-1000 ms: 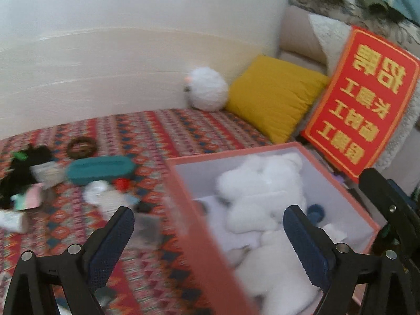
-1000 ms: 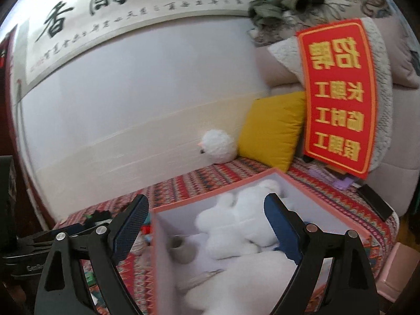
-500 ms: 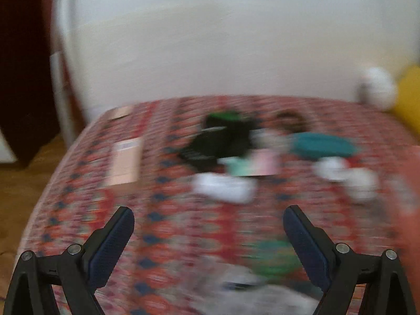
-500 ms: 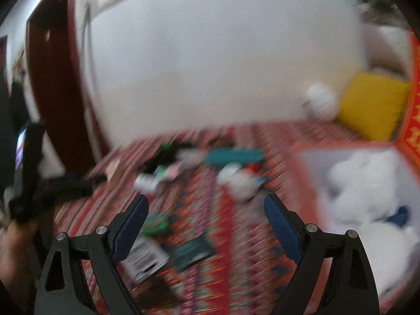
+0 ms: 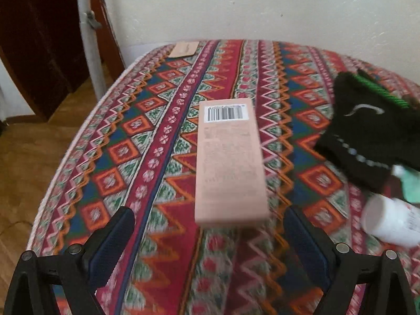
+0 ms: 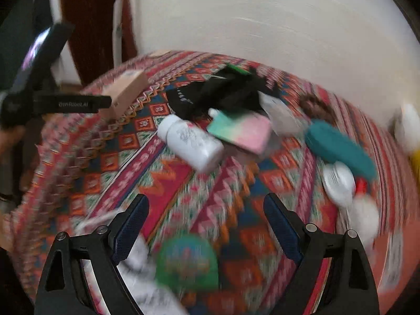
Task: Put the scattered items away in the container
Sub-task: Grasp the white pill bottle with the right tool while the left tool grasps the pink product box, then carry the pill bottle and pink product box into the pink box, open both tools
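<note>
Holding my left gripper spread wide and empty, I have the long pale-pink cardboard box lying flat on the patterned red woven cloth just ahead, its near short end sitting between my two blue-padded fingers. Its long axis runs almost straight away from me, along the line of my fingers, so the narrow width is what faces the jaws. A barcode label is printed at its far end; the fine text below it is too small for me to read. I judge this the next item to take, and my left hand is clearly the nearer one: from the right wrist the same box shows far off to the left, behind my left tool, whose arm carries white lettering I can only partly make out.

My right gripper is likewise wide apart with nothing between its fingers, hanging over the cloth. Below it is a blurred round green item; farther out lie a white plastic bottle on its side, a mint-and-pink packet, a black fabric piece with green trim and a teal oblong case. The container is not clearly shown; an orange-red blur at the lower right edge of that view may be its side, but I cannot tell.

A second small tan card rests near the cloth's far edge.
</note>
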`<state>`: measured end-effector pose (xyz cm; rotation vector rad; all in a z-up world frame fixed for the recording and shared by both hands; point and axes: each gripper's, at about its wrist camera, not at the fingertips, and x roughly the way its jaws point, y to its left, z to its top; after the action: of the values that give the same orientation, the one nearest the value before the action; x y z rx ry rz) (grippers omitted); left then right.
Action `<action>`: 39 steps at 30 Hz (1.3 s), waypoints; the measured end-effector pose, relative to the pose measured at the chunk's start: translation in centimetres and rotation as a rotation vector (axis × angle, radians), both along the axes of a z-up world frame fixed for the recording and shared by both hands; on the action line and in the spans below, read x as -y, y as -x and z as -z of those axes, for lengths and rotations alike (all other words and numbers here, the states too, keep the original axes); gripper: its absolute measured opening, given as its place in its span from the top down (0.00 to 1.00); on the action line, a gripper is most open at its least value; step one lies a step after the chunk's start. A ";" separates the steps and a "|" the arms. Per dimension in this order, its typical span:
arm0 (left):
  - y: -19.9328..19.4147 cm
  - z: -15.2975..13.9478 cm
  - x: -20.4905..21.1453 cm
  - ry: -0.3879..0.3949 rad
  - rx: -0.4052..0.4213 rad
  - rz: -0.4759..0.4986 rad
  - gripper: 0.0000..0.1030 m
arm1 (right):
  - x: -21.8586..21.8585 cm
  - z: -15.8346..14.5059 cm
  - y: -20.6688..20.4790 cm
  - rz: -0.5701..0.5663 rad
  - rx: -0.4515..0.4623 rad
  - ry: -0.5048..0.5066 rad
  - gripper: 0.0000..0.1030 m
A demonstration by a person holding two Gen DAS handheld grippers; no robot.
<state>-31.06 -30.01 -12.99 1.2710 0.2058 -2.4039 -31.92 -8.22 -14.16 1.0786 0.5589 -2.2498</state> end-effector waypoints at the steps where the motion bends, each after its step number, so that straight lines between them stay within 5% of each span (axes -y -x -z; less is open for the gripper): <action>1: 0.6 0.5 0.4 -0.010 0.003 0.000 0.08 | 1.3 0.4 0.6 -0.022 -0.035 -0.041 0.12; 5: 2.2 2.2 1.8 -0.035 0.007 -0.005 0.07 | 5.3 2.3 2.8 -0.087 -0.122 -0.146 0.15; 7: 2.7 2.9 2.2 -0.032 0.005 0.002 0.07 | 5.9 3.1 2.6 -0.122 -0.132 -0.179 0.39; 8: 2.8 3.2 2.1 -0.041 0.005 0.016 0.09 | 6.2 3.5 2.4 -0.139 -0.137 -0.196 0.40; 10: 3.1 3.8 2.0 -0.056 0.002 0.043 0.44 | 6.4 3.8 1.9 -0.170 -0.140 -0.207 0.48; 19: -0.9 -1.6 -2.7 -0.082 -0.099 0.105 0.49 | -3.5 -4.4 -6.0 -0.125 -0.089 0.130 0.53; 29: -11.4 -12.9 -17.5 -0.121 -0.318 0.299 0.49 | -17.1 -14.9 -14.0 0.063 -0.288 0.420 0.53; 39: -13.1 -18.3 -35.2 -0.140 -0.378 0.600 0.49 | -30.8 -21.7 -19.0 0.277 -0.488 0.553 0.53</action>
<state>-17.93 5.15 5.30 1.0211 0.1090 -3.1926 -12.96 22.55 7.52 0.3430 -0.0549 -2.6932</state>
